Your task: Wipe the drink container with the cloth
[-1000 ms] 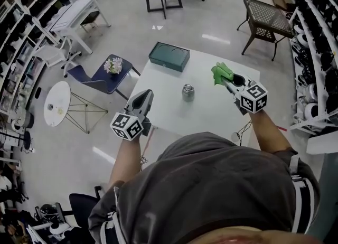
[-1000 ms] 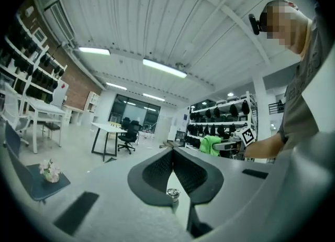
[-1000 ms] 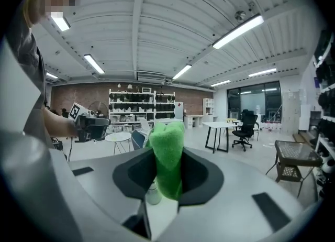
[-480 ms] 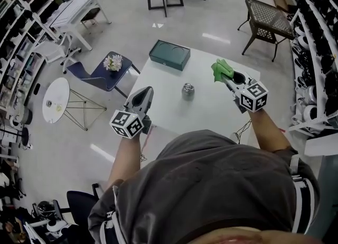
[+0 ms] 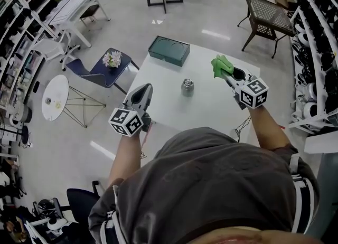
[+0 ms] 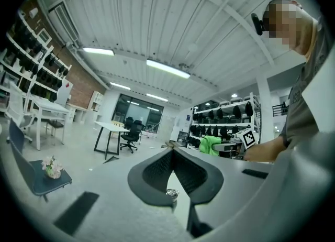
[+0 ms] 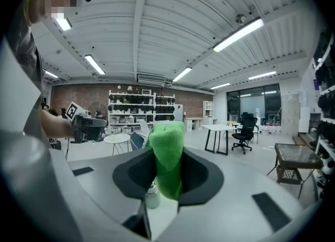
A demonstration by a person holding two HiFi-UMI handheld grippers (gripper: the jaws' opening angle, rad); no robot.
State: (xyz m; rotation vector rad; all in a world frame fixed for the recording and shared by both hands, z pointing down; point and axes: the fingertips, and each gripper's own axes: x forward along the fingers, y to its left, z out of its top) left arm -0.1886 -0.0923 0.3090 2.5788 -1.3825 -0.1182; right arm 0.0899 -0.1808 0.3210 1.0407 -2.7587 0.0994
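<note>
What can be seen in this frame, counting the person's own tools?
table: one, white, centre
drink container: one, silver, upright mid-table
case: one, dark green, table's far left corner
cloth: one, green, clamped in right tool
chair: one, blue, left of table
flowers: one bunch, pale, on chair
side table: one, round, white, far left
wicker table: one, brown, upper right
left tool: shut, empty
right tool: shut on cloth
</note>
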